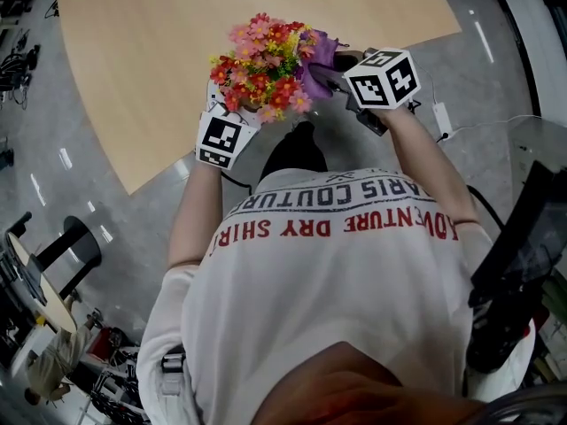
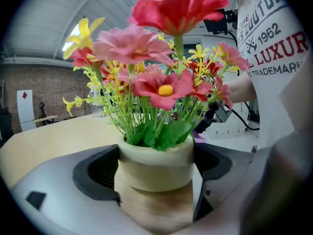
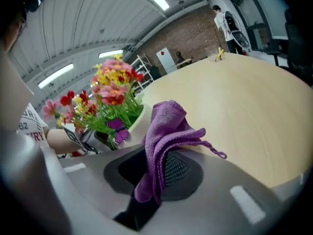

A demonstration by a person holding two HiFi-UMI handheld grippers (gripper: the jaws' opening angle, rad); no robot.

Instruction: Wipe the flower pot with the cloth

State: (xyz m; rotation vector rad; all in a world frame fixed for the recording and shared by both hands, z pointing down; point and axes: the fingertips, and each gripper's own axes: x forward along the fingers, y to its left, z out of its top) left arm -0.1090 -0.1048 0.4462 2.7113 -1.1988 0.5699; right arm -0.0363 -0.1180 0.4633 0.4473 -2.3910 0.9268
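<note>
Fingers of our left gripper [image 2: 156,180] clamp the flower pot [image 2: 155,161]; those of our right gripper [image 3: 154,180] pinch the purple cloth [image 3: 166,131] — bunched beyond them, beside the pot. Wiping looks unfinished.

Workshop — brick wall [image 3: 190,35], ribbed ceiling [image 3: 88,18]

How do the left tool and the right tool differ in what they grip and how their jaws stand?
The left tool clamps the rigid cream flower pot; the right tool pinches the limp purple cloth. The left tool's jaws stand wide apart on the pot's sides; the right tool's jaws are nearly together on a fold of cloth. Both are shut on a load and sit close together beside the flowers.
</note>
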